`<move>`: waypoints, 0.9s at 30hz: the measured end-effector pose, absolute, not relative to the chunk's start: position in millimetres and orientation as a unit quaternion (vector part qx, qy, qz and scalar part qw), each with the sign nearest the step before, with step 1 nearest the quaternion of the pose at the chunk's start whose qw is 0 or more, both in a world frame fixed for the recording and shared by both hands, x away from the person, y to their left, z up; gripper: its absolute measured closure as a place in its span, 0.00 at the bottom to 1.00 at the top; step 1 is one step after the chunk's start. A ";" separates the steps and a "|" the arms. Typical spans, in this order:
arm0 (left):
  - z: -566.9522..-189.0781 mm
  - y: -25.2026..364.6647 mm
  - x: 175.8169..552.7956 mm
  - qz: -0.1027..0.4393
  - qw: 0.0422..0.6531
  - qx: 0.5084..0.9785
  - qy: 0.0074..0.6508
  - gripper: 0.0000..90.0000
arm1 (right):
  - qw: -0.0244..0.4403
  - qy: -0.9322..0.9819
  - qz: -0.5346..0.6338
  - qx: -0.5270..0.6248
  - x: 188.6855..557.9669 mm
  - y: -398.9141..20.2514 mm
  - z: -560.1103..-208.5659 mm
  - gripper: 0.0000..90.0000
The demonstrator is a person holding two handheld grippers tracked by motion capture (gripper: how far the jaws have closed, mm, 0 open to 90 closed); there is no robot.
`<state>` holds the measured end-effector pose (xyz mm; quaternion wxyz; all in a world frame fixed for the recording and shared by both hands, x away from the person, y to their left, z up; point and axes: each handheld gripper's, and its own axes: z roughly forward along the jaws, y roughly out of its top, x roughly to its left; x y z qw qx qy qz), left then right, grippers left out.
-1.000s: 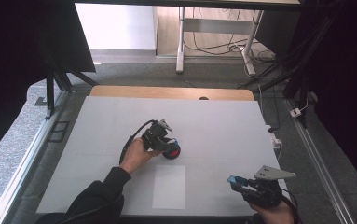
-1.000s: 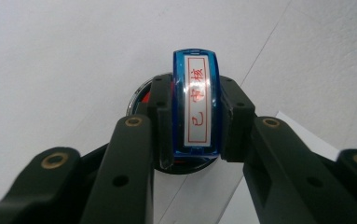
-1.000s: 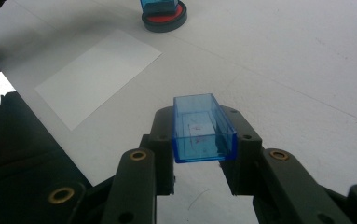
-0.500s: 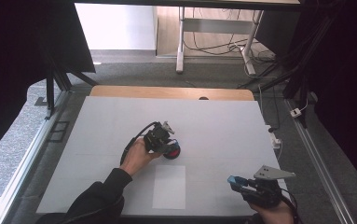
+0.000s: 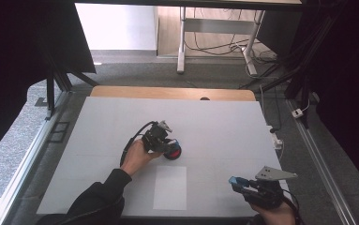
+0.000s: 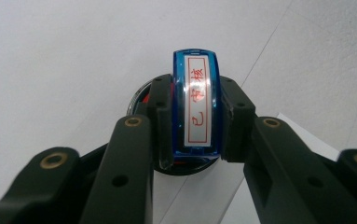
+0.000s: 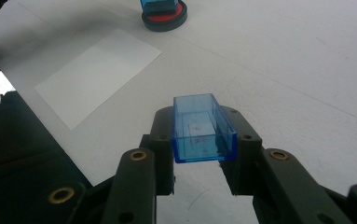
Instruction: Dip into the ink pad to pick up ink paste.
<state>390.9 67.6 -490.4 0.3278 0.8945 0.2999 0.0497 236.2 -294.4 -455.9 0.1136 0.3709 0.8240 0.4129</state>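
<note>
Two grippers: both are clamped on blue plastic parts, and neither has shifted from where it was a second ago.
Left gripper (image 5: 165,143): near the middle of the table, its jaws closed tight on the blue stamp (image 6: 195,105), pads pressing both long sides.
Blue stamp: upright between the jaws, its label with red characters facing up in the left gripper view, its foot set down on the ink pad (image 5: 172,151).
Ink pad: a round black dish with a red centre, on the white table cover (image 5: 224,122), at about 12 o'clock from the sheet of paper (image 5: 169,187) and just beyond its far edge.
Right gripper (image 5: 237,183): at about 4 o'clock from the ink pad, well apart from it, near the table's front edge; its jaws grip the stamp cap (image 7: 203,133).
Stamp cap: a clear blue open box, held level by its two long walls above the cover.
Sheet of paper: lies flat between the two hands, in the same place as in the earlier views.
Change: none that I can make out; stamp, pad and cap sit as before.
</note>
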 end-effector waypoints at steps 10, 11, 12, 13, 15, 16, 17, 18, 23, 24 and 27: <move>-488.5 67.5 390.0 0.057 0.329 0.893 0.301 0.78 | 0.114 0.824 0.415 0.370 235.9 -294.4 -455.8 0.76; -487.4 67.8 389.4 0.059 0.332 0.892 0.300 0.78 | 0.116 0.824 0.412 0.370 235.7 -294.4 -455.5 0.76; -485.5 68.5 389.1 0.061 0.332 0.893 0.298 0.78 | 0.117 0.824 0.412 0.370 235.6 -294.3 -455.5 0.76; -483.6 69.1 388.7 0.061 0.336 0.891 0.298 0.78 | 0.117 0.824 0.412 0.370 235.5 -294.3 -455.5 0.76; -479.6 71.0 387.6 0.061 0.342 0.889 0.297 0.78 | 0.116 0.823 0.414 0.370 235.4 -294.4 -455.6 0.76; -478.1 72.0 387.1 0.059 0.346 0.888 0.297 0.78 | 0.116 0.823 0.415 0.370 235.3 -294.5 -455.7 0.76; -477.2 72.3 386.3 0.056 0.349 0.887 0.298 0.78 | 0.116 0.823 0.415 0.370 235.3 -294.6 -455.7 0.76; -476.6 72.6 385.1 0.056 0.351 0.886 0.297 0.78 | 0.115 0.823 0.415 0.371 235.3 -294.7 -455.7 0.76; -474.2 73.7 379.2 0.054 0.348 0.892 0.285 0.78 | 0.116 0.823 0.415 0.371 234.9 -294.6 -455.5 0.76; -473.6 74.0 378.0 0.055 0.349 0.891 0.284 0.78 | 0.116 0.823 0.415 0.371 234.8 -294.5 -455.5 0.76; -471.3 77.1 375.4 0.051 0.355 0.889 0.284 0.78 | 0.116 0.823 0.415 0.371 234.9 -294.6 -455.5 0.76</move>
